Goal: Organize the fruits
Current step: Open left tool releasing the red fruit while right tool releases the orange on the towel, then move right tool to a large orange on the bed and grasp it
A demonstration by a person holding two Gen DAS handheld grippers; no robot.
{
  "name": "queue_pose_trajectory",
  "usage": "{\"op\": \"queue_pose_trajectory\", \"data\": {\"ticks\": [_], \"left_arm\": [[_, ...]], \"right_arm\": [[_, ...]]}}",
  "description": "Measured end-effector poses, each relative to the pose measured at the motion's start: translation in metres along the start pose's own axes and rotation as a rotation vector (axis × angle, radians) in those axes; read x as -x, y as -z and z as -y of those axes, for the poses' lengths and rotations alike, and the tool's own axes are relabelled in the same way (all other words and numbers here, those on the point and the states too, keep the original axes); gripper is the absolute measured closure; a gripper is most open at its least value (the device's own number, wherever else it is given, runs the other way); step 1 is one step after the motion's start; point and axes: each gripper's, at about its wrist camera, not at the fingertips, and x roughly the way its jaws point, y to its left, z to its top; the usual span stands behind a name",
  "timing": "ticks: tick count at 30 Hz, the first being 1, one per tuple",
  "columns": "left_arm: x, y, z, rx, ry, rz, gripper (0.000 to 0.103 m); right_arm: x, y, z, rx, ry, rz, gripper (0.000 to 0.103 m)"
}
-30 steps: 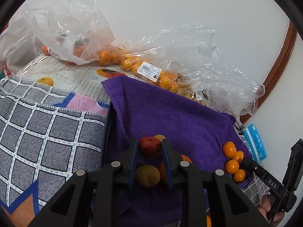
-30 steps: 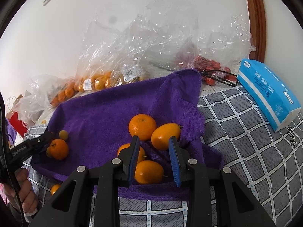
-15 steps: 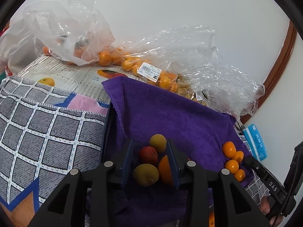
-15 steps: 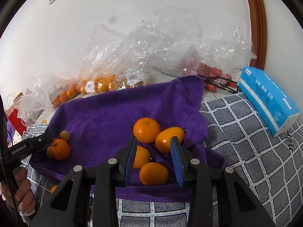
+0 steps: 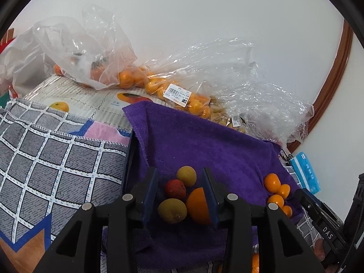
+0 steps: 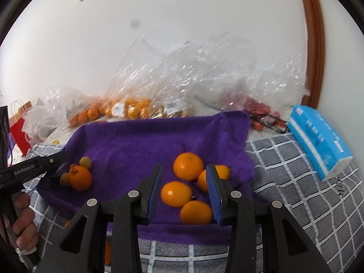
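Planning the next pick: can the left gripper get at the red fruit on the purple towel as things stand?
Probably yes. The red fruit lies right ahead of the left gripper, whose jaws have just been opening and grip nothing. But a yellow-green fruit and an orange crowd beside it, so a clean pinch looks tight.

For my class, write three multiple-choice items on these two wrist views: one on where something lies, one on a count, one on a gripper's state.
1. The blue tissue pack lies on:
A the purple towel
B the grey checked cloth
C a plastic bag

2. Orange citrus fruits clustered by the right gripper:
A two
B four
C seven

3. The left gripper is:
A open, squeezing nothing
B clamped on the red fruit
C out of view

Key: 1 B, it rests on the grey checked cloth, beside the purple towel. 2 B, four show there. 3 A, its fingers stand clear of the red fruit.
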Motion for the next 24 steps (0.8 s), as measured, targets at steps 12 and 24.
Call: {"op": "queue_pose_trajectory", "data": {"ticks": [12, 24], "left_arm": [[0.024, -0.006, -0.007, 0.031, 0.015, 0.063, 0.054], [0.032, -0.008, -0.016, 0.068, 0.020, 0.072, 0.054]], "right_arm": [[0.031, 0.029, -0.033, -0.008, -0.119, -0.082, 0.054], [0.033, 0.070, -0.079, 0.071, -0.193, -0.189, 0.045]]}}
